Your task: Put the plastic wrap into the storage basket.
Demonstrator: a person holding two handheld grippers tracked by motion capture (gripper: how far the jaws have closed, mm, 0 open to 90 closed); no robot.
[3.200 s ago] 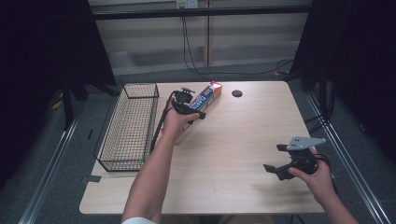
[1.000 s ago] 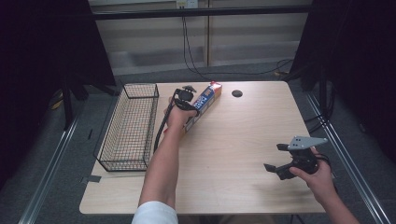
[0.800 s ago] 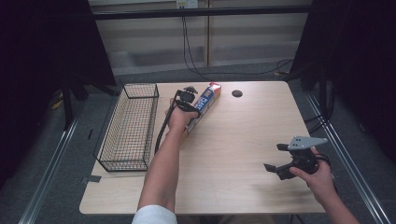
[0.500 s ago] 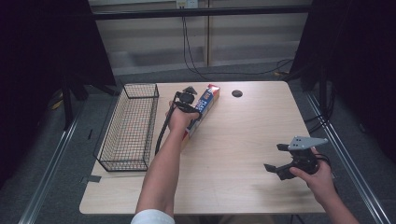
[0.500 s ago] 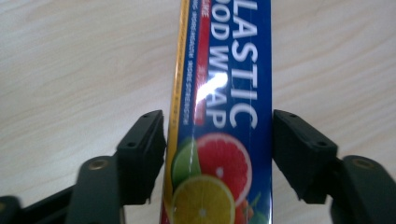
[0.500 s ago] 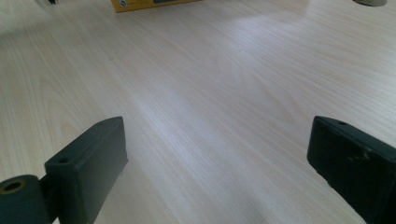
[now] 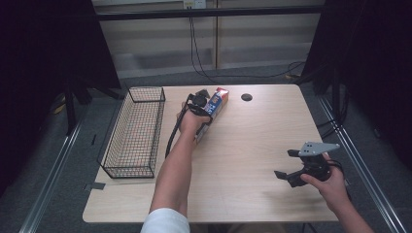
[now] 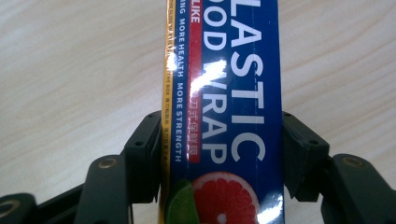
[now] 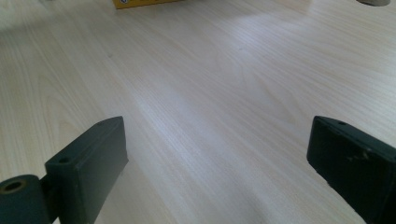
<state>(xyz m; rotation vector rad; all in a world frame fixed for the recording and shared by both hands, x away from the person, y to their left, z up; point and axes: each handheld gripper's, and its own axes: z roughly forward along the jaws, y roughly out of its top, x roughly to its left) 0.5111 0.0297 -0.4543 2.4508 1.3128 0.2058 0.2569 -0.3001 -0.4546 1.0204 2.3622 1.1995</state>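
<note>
Over the sequence, the left gripper (image 7: 200, 102) reached farther up the table (image 7: 252, 131) along the plastic wrap box (image 7: 217, 101), and the forearm stretched out; its jaws came to sit against both long sides of the box.

Lab-like recording rig, black curtains (image 7: 48, 58), bare table (image 7: 252, 131), trailing cables (image 7: 199, 53)

The left black two-jaw gripper (image 8: 219, 154) has blocky matte jaws with small round holes in the pads and brass-coloured screws at the arm joints; a black cable trails from it along the bare forearm, which ends in a white short sleeve (image 7: 165, 222). The right black two-jaw gripper (image 7: 290, 165) carries a grey three-cornered plate with small holes on top; its thick dark pads are slightly scuffed.
</note>
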